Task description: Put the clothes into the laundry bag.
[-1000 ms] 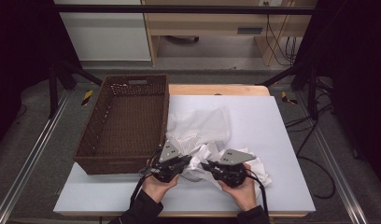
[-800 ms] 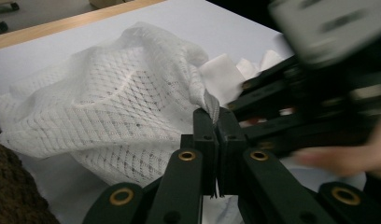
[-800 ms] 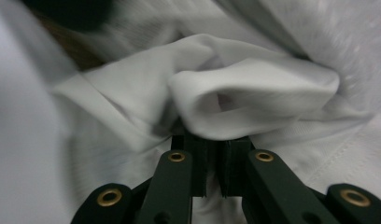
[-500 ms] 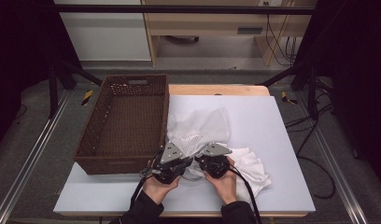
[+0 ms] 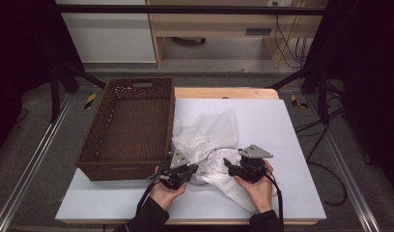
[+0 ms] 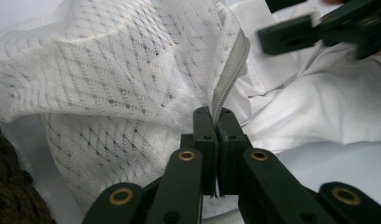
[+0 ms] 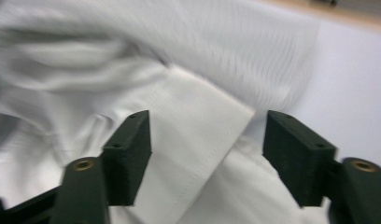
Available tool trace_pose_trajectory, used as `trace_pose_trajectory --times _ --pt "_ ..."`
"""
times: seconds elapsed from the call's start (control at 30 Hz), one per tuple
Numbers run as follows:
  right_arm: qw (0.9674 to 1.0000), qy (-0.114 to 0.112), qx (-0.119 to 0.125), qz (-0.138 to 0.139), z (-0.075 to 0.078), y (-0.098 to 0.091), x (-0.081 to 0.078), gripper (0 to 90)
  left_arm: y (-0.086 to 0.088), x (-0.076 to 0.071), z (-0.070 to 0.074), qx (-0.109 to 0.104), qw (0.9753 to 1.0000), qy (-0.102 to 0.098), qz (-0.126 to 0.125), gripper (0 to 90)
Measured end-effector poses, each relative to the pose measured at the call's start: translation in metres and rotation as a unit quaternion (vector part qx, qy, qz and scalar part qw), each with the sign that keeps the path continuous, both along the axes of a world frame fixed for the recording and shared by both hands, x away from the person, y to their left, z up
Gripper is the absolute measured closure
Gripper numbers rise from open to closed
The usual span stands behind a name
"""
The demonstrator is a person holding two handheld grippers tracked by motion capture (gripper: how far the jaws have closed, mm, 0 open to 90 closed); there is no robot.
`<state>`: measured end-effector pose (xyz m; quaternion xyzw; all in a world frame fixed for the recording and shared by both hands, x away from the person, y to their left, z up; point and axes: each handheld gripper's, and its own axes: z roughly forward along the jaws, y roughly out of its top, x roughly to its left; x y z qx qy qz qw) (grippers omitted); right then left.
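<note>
Lying crumpled on the white table top (image 5: 291, 145) is a white garment (image 5: 204, 137), just to the 3 o'clock side of a brown wicker basket (image 5: 130, 128) and near the table's 6 o'clock edge. At the garment's 7 o'clock corner the left gripper (image 6: 212, 122) is clenched on the cloth: in the left gripper view its two black jaws stand pressed together on a grey zipper tape (image 6: 228, 77) that runs up from between them along the edge of the patterned mesh fabric. The right gripper (image 7: 205, 149) sits at the garment's 5 o'clock side, in the person's right hand (image 5: 255, 186); its jaws have just been opening and now stand well apart, released, with a stitched hem of plain white cloth lying below and between them — the pads do not press on it. That view is blurred, so whether either pad brushes the cloth is hard to tell. From the left gripper view, the right gripper shows at 1 o'clock, over the smooth fabric.
</note>
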<state>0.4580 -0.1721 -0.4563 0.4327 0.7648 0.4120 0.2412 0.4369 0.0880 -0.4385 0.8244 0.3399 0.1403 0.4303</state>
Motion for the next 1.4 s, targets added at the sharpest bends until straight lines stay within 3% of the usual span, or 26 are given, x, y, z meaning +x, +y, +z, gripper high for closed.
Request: trace_pose_trajectory --times 0.07,0.1,0.23,0.27,0.3,0.4,0.43,0.47,0.53,0.57,0.63,0.7,0.77,0.83,0.9,0.93,1.0,1.03,1.07,1.27,1.4 --pt "0.9993 0.034 0.014 0.004 -0.014 0.001 0.01 34.2 0.0 0.0 0.0 0.0 1.0 0.0 0.0 88.2" --pt "0.999 0.043 0.011 0.01 -0.019 0.003 0.013 39.8 0.0 0.001 0.0 0.0 1.0 0.001 0.0 88.2" --pt "0.9945 0.072 0.047 0.06 -0.02 0.003 0.012 79.7 0.0 0.001 -0.001 0.001 1.0 0.003 0.0 88.2" --pt "0.9944 0.067 0.044 0.068 -0.019 0.003 0.01 89.1 0.0 0.001 -0.001 0.001 1.0 0.003 0.0 88.2" --pt "0.9944 0.063 0.04 0.075 -0.017 0.004 0.007 90.0 0.0 0.001 -0.001 -0.001 1.0 0.003 0.001 88.2" --pt "0.992 0.055 0.045 0.104 -0.01 0.007 -0.001 90.0 0.002 0.002 0.001 -0.004 1.0 0.003 0.001 88.2" --pt "0.9932 0.045 0.034 0.102 -0.008 0.008 -0.002 90.0 0.002 0.002 0.001 -0.005 1.0 0.005 0.002 88.2" --pt "0.9946 0.032 0.023 0.096 -0.006 0.007 -0.003 84.2 0.003 0.002 0.0 -0.005 1.0 0.005 0.003 88.2" --pt "0.9984 0.015 0.024 0.05 -0.004 0.004 0.0 50.5 0.002 0.002 0.0 -0.004 1.0 0.004 0.002 88.2" --pt "0.9992 0.014 0.022 0.032 -0.005 0.003 0.002 41.9 0.002 0.002 0.0 -0.003 1.0 0.003 0.002 88.2" --pt "0.9996 0.023 0.011 0.013 -0.011 0.001 0.005 32.2 0.002 0.002 0.0 -0.003 1.0 0.002 0.002 88.2" --pt "0.9989 0.046 0.011 0.006 -0.018 0.001 0.009 25.9 0.002 0.003 0.0 -0.004 1.0 0.003 0.0 88.1" --pt "0.9973 0.07 0.021 0.001 -0.023 0.0 0.013 25.0 0.001 0.002 0.0 -0.004 1.0 0.003 0.0 88.1" --pt "0.9942 0.096 0.048 -0.001 -0.028 -0.003 0.016 29.1 0.001 0.002 -0.001 -0.003 1.0 0.002 -0.001 88.1" --pt "0.9895 0.117 0.084 0.013 -0.03 -0.007 0.017 43.3 0.0 0.002 -0.001 -0.002 1.0 0.002 -0.001 88.1" --pt "0.9894 0.117 0.085 0.017 -0.029 -0.008 0.016 50.7 0.001 0.003 -0.001 -0.002 1.0 0.003 -0.001 88.1" --pt "0.9938 0.094 0.058 0.011 -0.025 -0.01 0.013 81.0 0.001 0.003 -0.001 -0.003 1.0 0.003 0.001 88.1" --pt "0.9955 0.084 0.043 0.01 -0.022 -0.011 0.01 86.1 0.002 0.003 0.0 -0.005 1.0 0.003 0.002 88.1" --pt "0.9951 0.084 0.05 0.015 -0.019 -0.012 0.008 89.1 0.003 0.003 0.0 -0.006 1.0 0.002 0.003 88.1" --pt "0.9952 0.025 0.064 0.07 0.006 -0.008 -0.012 90.0 0.008 0.004 0.006 -0.012 0.9998 -0.001 0.013 88.2" --pt "0.9904 -0.016 0.074 0.116 0.024 0.001 -0.026 90.0 0.01 0.004 0.01 -0.017 0.9998 -0.001 0.012 88.1"
